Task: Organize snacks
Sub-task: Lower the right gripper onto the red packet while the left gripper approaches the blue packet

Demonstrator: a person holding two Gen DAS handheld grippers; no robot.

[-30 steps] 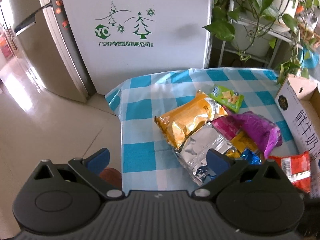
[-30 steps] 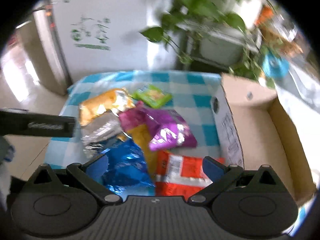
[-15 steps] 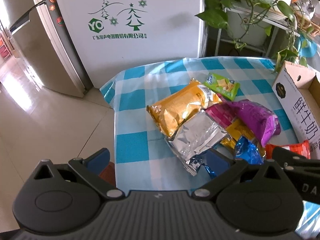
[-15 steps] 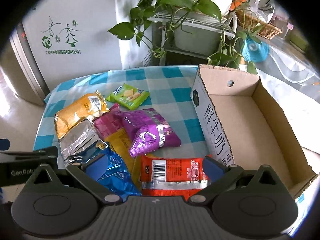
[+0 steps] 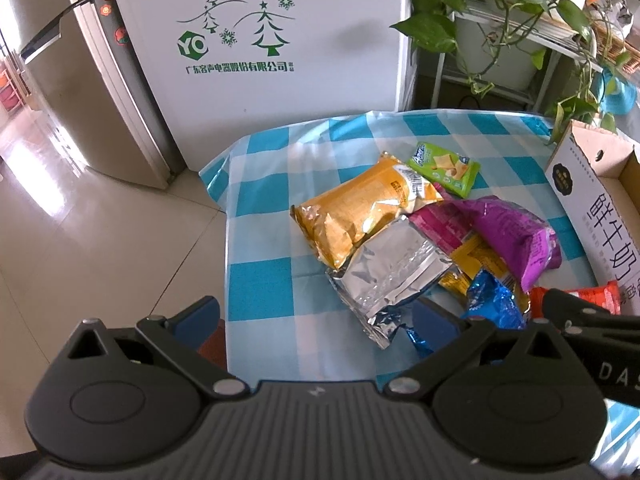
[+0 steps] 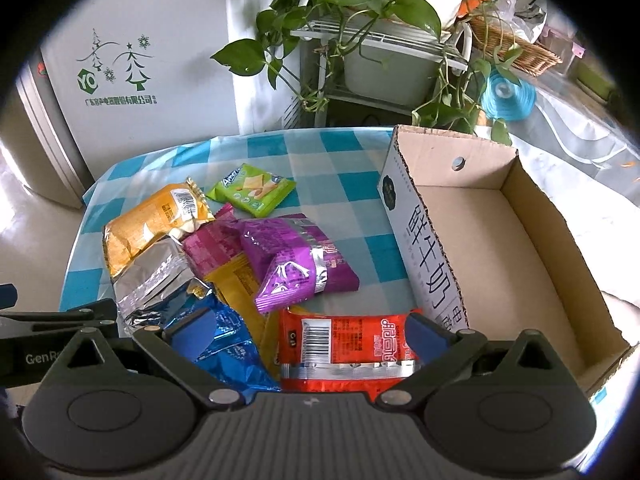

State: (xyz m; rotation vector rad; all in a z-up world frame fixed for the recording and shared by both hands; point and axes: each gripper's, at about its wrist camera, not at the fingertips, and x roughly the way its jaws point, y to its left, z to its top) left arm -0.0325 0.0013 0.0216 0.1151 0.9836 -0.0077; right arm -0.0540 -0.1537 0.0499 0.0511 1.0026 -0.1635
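Covering table, blue-checked cloth (image 5: 260,280); fridge (image 5: 280,40) behind; both tongs released, empty.

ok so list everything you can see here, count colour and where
snack packets: eight; orange, silver, green, magenta, purple, yellow, blue, red; piled on the table left of the box
cardboard box: one, brown, white printed side, open, nothing visible inside, table's right
tablecloth: one, blue and white check
fridge: one, white, behind table
potted plants: green, on rack behind
left hand-held gripper: open, black, near edge
right hand-held gripper: open, over red packet
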